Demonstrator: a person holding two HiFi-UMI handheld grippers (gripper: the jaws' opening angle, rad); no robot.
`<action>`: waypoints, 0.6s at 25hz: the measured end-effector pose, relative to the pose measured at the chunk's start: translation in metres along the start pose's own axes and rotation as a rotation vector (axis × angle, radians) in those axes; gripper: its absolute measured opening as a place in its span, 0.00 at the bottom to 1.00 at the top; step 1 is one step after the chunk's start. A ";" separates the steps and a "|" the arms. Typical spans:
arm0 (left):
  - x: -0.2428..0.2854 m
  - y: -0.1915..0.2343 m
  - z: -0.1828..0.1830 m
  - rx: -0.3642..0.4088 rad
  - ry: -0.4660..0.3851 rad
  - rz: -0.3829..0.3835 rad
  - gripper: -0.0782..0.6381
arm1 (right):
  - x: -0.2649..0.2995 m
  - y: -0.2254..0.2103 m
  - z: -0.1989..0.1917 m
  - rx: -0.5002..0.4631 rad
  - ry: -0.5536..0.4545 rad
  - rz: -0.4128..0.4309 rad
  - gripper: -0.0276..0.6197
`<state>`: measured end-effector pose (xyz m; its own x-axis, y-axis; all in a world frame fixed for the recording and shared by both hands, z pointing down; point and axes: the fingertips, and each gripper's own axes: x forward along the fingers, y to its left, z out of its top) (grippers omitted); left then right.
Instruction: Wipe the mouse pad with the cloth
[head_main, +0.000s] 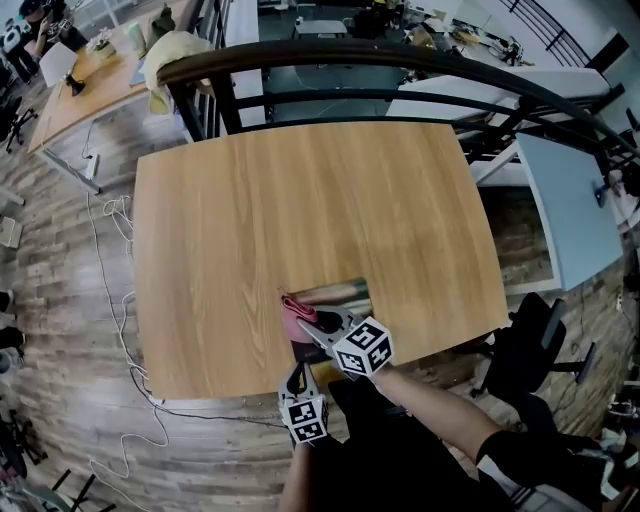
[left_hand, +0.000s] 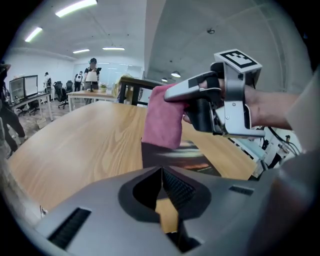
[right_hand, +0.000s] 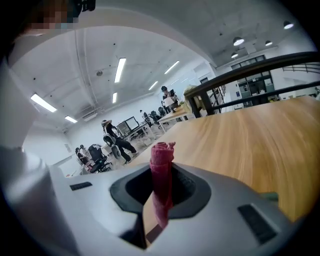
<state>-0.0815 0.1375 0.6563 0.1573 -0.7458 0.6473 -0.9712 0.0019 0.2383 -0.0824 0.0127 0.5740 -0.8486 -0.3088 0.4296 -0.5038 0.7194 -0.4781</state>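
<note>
A dark printed mouse pad (head_main: 340, 293) lies on the wooden table (head_main: 300, 210), close to its front edge. My right gripper (head_main: 303, 323) is shut on a pink cloth (head_main: 292, 308), which hangs from the jaws onto the pad's left end. The right gripper view shows the rolled cloth (right_hand: 161, 155) pinched upright in the right gripper (right_hand: 161, 181). The left gripper view looks up at the right gripper (left_hand: 171, 93), with the cloth (left_hand: 162, 120) hanging down to the pad (left_hand: 192, 159). My left gripper (head_main: 297, 378) is at the table's front edge just before the pad. The left gripper (left_hand: 161, 172) is shut with nothing between its jaws.
A dark curved railing (head_main: 400, 60) runs behind the table's far edge. A black office chair (head_main: 530, 345) stands to the right. Cables (head_main: 110, 300) trail over the floor on the left. Desks and people (left_hand: 92, 72) are far off in the room.
</note>
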 end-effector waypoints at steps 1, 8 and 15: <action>0.004 0.001 -0.004 -0.006 0.012 0.006 0.15 | 0.007 -0.003 -0.003 0.007 0.014 0.010 0.15; 0.022 0.010 -0.021 -0.080 0.056 0.030 0.14 | 0.051 -0.018 -0.008 0.096 0.067 0.086 0.15; 0.034 0.014 -0.042 -0.130 0.128 0.039 0.14 | 0.088 -0.058 -0.041 0.162 0.216 0.016 0.15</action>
<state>-0.0823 0.1403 0.7121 0.1496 -0.6523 0.7430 -0.9469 0.1218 0.2976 -0.1216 -0.0305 0.6714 -0.8113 -0.1460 0.5661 -0.5248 0.6087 -0.5950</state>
